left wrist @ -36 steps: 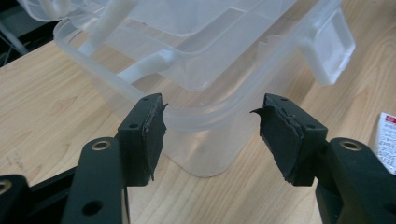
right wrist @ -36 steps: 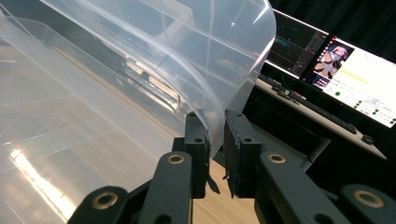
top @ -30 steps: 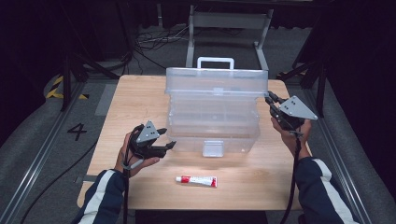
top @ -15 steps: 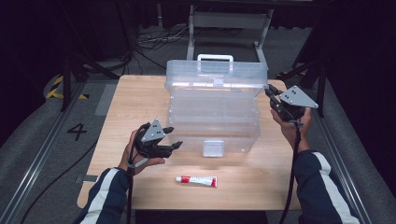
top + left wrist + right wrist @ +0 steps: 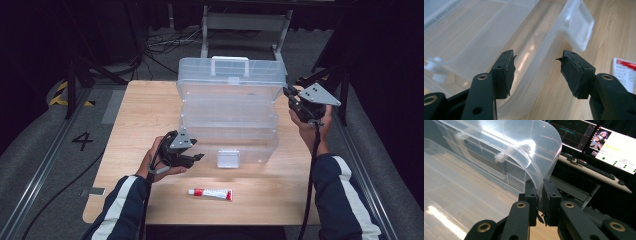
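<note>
1. The right gripper (image 5: 539, 195) is clamping the lid edge (image 5: 541, 182) of the clear plastic toolbox (image 5: 227, 122), which is standing mid-table
2. The left gripper (image 5: 536, 71), jaws apart and just closing on nothing, is facing the front wall
3. The thin plastic is probably bending easily, so grip the rim

You work at a wooden table (image 5: 150, 105) on grey floor (image 5: 45, 145); cables (image 5: 165, 42) trail behind, monitors (image 5: 604, 142) glow nearby.

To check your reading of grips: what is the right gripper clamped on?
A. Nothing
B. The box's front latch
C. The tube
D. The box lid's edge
D: the right gripper has its jaws pinched on the thin edge of the clear lid.
</note>
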`<state>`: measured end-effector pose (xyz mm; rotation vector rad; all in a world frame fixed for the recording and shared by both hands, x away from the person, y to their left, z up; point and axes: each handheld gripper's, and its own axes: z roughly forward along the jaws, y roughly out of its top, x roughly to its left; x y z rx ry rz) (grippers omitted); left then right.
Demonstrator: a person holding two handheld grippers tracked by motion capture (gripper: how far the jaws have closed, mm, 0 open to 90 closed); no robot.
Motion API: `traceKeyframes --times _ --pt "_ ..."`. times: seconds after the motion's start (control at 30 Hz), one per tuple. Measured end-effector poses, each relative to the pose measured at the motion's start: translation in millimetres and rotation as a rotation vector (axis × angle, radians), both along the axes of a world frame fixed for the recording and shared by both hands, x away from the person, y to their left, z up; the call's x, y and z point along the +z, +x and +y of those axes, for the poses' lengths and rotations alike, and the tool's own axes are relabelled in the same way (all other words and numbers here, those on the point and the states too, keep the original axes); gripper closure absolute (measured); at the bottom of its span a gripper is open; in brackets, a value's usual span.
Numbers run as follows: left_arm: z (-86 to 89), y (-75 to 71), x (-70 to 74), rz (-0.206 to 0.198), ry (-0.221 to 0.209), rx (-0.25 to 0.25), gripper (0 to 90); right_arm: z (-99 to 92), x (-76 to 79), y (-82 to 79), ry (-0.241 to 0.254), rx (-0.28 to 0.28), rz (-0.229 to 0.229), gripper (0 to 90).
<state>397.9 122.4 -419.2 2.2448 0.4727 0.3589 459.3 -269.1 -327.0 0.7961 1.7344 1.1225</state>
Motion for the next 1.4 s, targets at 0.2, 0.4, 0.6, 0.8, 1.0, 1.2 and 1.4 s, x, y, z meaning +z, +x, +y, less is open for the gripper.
traceKeyframes --times 0.2,0.4,0.6,0.8,1.0,1.2,1.4 --pt "-2.7 6.6 -5.2 0.004 0.04 -0.015 52.5 0.9 3.7 8.9 0.015 -0.009 0.005 84.3" --pt "-2.5 11.1 -6.7 -0.011 0.084 -0.016 55.7 1.6 6.4 15.4 0.036 -0.019 0.014 84.6" --pt "-1.1 14.5 -4.0 -0.011 0.106 -0.067 65.5 2.4 8.6 22.8 0.056 -0.027 0.023 84.9" --pt "-0.8 18.1 1.3 0.01 0.14 -0.117 72.8 1.9 10.5 28.7 0.072 -0.03 0.033 85.1" --pt "-0.6 16.4 2.9 -0.008 0.165 -0.125 74.4 3.2 10.4 28.2 0.091 -0.039 0.036 85.1" --pt "6.2 17.9 4.1 -0.003 0.176 -0.138 74.5 6.2 11.7 24.7 0.082 -0.038 0.042 85.0" --pt "12.1 17.4 4.0 0.001 0.172 -0.129 73.7 10.8 12.8 25.1 0.096 -0.044 0.05 85.1"
